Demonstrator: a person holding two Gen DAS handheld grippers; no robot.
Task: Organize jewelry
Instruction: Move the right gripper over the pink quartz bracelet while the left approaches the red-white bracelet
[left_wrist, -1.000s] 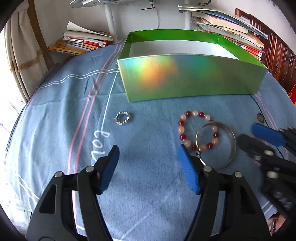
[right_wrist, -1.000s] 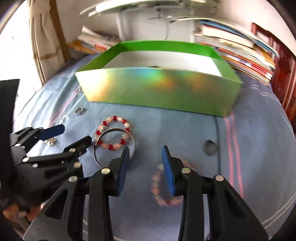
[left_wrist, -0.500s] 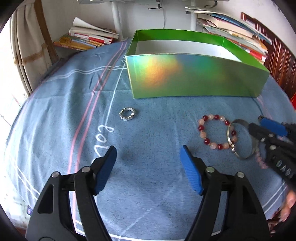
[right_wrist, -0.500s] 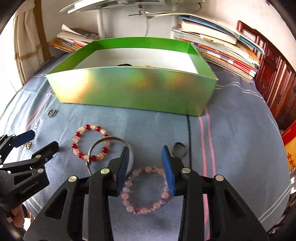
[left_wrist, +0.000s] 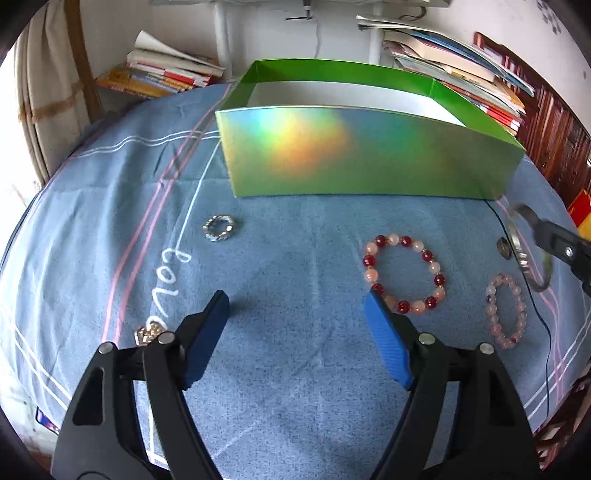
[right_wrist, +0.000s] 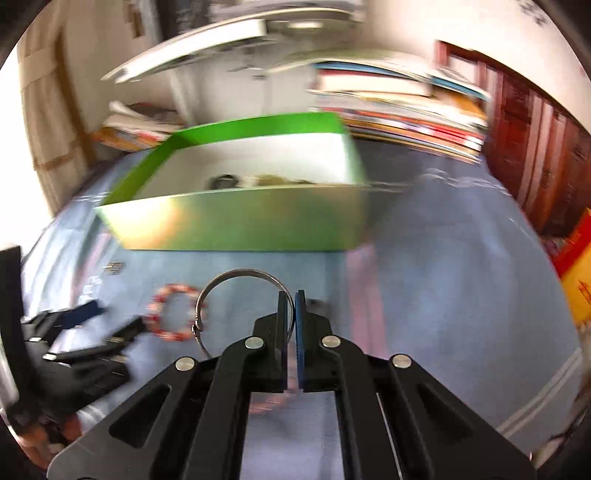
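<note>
My right gripper (right_wrist: 290, 297) is shut on the rim of a silver bangle (right_wrist: 221, 282), which hangs clear of the blue cloth in front of the green box (right_wrist: 240, 218). In the left wrist view the bangle (left_wrist: 524, 258) and the right gripper (left_wrist: 537, 227) show at the far right edge. A red and pink bead bracelet (left_wrist: 404, 273), a pale pink bracelet (left_wrist: 508, 312) and a small silver ring (left_wrist: 218, 228) lie on the cloth. My left gripper (left_wrist: 295, 317) hovers over bare cloth, its jaws opening with nothing between them.
The green box (left_wrist: 369, 147) stands open at the back with some dark pieces inside (right_wrist: 225, 181). A small gold charm (left_wrist: 149, 332) lies by the left finger. A small round piece (left_wrist: 503, 247) and a thin black cord (left_wrist: 532, 295) lie at the right. Books are stacked behind the box.
My right gripper closed on the silver bangle and lifted it up and right, off the red bead bracelet. The left jaws spread slightly wider.
</note>
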